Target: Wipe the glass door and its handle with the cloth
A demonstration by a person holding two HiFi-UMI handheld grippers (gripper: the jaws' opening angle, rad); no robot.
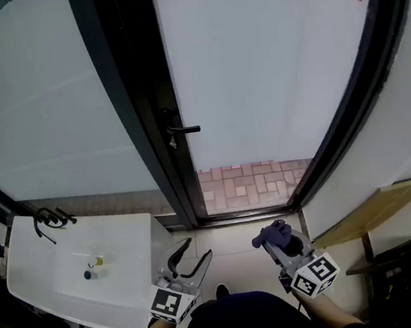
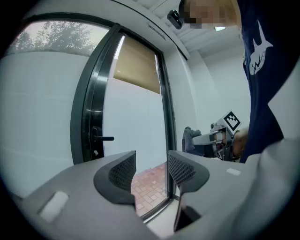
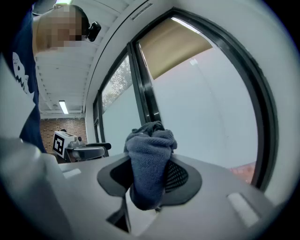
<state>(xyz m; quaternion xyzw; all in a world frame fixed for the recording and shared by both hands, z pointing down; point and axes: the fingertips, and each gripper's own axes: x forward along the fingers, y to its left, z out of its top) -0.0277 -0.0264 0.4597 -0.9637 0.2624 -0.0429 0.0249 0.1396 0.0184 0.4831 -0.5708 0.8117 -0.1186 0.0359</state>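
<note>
Indoors, you face a tall frosted glass door (image 1: 269,75) w/ a black metal frame; its black lever handle (image 1: 183,131) sits at the door's left edge, about mid-height. Red-brick paving (image 1: 239,185) shows at the door's foot. A white rectangular sink (image 1: 125,239) stands lower left. You hold both grippers low by your body, well apart from the door. Your left gripper (image 1: 196,250) has its jaws apart, nothing between them. Your right gripper (image 1: 283,241) is clamped on a bunched blue-grey fabric cloth (image 3: 150,159), which sticks up past the jaw tips, clear of glass & handle.
</note>
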